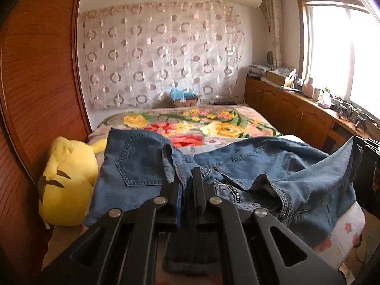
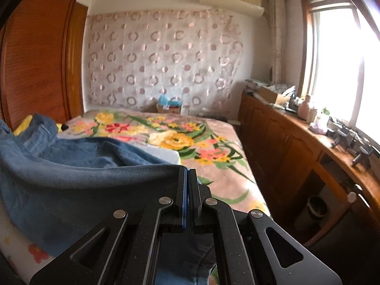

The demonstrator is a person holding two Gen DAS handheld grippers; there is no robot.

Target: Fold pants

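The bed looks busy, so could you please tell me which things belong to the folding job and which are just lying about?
Part of the job:
- jeans
- left gripper, shut on the waistband
- right gripper, shut on a jeans edge

Just lying about:
- yellow plush toy
- floral blanket
- cardboard box
- clutter on the cabinet

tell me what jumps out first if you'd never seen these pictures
The blue denim pants lie rumpled across the near end of the bed, each gripper shut on part of them: the left gripper near the waistband, the right gripper on a folded edge. A yellow plush toy sits left of them, against the wooden wardrobe.
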